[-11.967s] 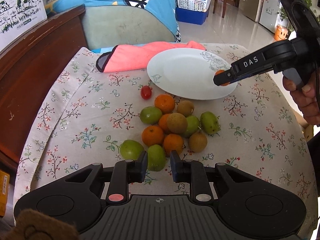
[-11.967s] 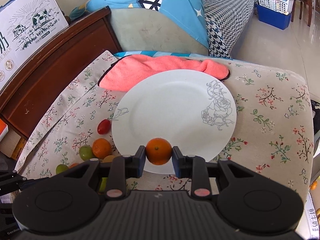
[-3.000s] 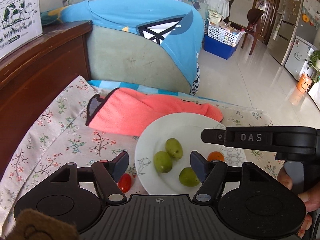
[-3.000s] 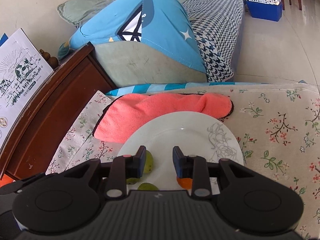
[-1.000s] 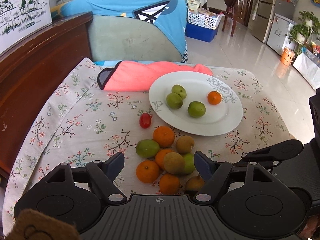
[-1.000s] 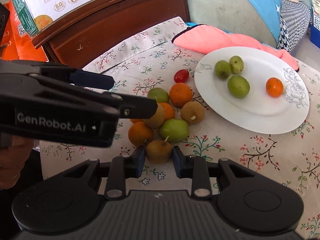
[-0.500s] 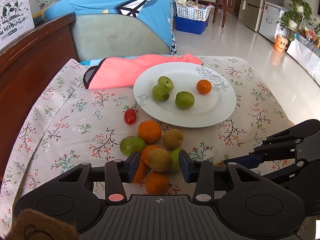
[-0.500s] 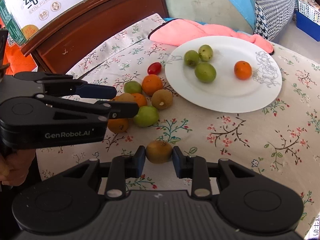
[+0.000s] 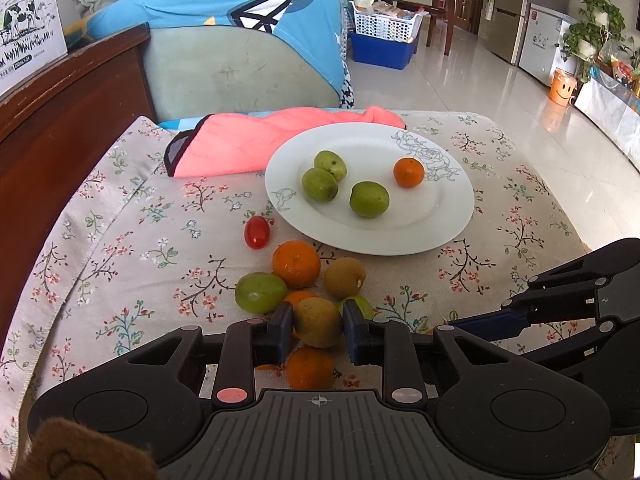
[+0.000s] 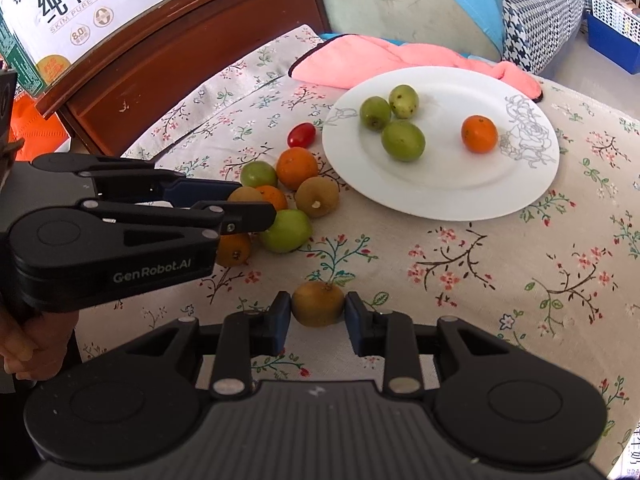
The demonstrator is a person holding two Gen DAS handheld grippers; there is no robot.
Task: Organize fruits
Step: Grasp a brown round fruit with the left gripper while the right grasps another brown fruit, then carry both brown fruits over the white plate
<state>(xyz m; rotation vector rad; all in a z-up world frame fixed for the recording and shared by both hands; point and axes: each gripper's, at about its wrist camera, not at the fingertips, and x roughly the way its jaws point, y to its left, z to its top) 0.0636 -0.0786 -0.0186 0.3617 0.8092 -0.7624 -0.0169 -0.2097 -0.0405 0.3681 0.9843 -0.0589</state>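
A white plate (image 9: 440,236) on the flowered cloth holds three green fruits (image 9: 320,184) and a small orange (image 9: 408,172). In front of it lies a pile of oranges (image 9: 296,264), green fruits (image 9: 260,292) and a kiwi (image 9: 344,278). My left gripper (image 9: 317,326) is over the pile; its jaws are closing, and their pads touch both sides of a brown kiwi (image 9: 317,322). My right gripper (image 10: 318,314) is shut on another brown kiwi (image 10: 318,304), apart from the pile and low over the cloth. The left gripper (image 10: 250,204) also shows in the right wrist view.
A red cherry tomato (image 9: 257,232) lies left of the plate. A pink towel (image 9: 260,144) is behind the plate, and a dark wooden board (image 9: 60,128) runs along the left. A milk carton (image 10: 80,4) stands on that board. Bare cloth (image 10: 500,272) spreads to the right.
The left gripper's wide jaws have come in around a brown kiwi on the pile. The right gripper has drawn its kiwi away from the pile, toward the near side.
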